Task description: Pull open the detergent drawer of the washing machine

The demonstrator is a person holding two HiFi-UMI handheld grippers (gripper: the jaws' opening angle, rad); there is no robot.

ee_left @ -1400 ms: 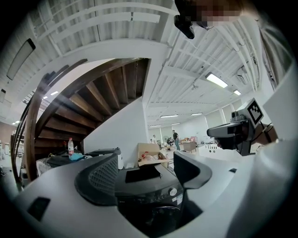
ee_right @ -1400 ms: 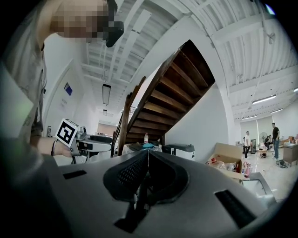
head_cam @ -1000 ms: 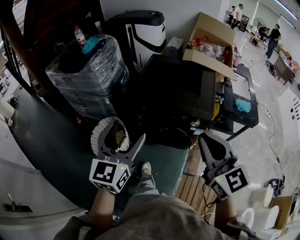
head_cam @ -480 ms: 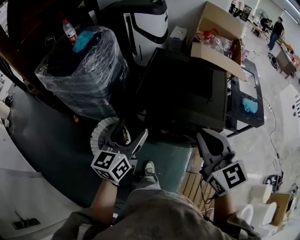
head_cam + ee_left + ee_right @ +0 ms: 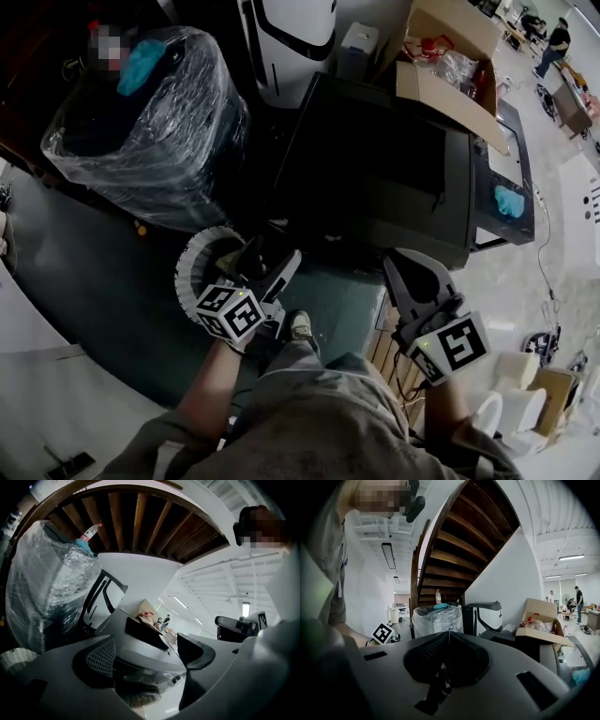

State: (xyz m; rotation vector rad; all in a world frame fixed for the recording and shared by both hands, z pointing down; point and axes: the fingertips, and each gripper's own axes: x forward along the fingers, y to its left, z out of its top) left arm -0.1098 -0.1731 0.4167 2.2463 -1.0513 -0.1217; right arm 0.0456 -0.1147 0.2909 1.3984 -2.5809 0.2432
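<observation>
Detergent drawer of the dark boxy washing machine point(image 5: 375, 159) was hidden; the wide-open, empty left tool point(image 5: 269, 258), not the right tool point(image 5: 398, 267) with its jaws together, probably needed squaring to its front.

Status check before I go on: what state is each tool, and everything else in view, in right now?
Left tool: open, nothing between the jaws.
Right tool: shut, empty.
Cardboard box: open, flaps up, things inside.
Wrapped appliance: covered in clear plastic film.
Dark machine: no drawer visible, so its state cannot be told.
</observation>
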